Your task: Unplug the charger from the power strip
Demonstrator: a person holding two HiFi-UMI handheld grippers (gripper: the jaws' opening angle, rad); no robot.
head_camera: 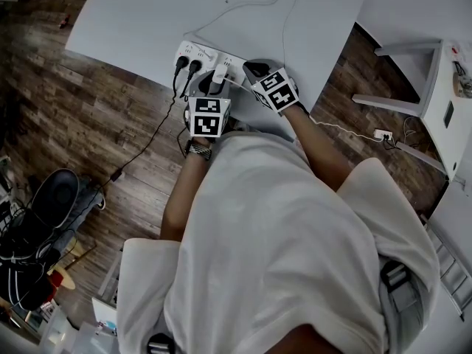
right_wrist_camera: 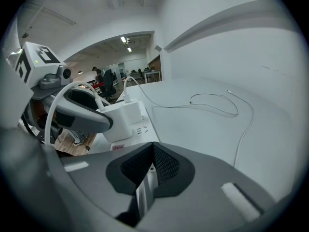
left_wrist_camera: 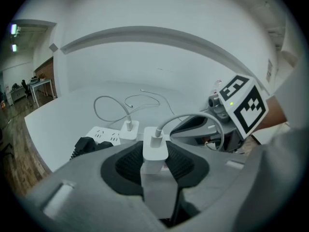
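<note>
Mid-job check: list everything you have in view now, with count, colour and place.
table: one, white, under the work
power strip: one, white, table's near edge
charger: one, white, in left tongs
second charger: one, white, plugged into strip
black plugs: two, strip's left end in head view
charger cables: two, white, across table
stand: one, white, floor at right
person: white shirt, watch on left wrist
left tongs: shut on charger
right tongs: closed on power strip's end

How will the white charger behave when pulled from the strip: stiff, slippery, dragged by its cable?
Likely rigid: the charger is a hard-looking white block clamped squarely in the left gripper. Its smooth shell might slip under an angled pull. Its cable loops slack, so probably little drag.
</note>
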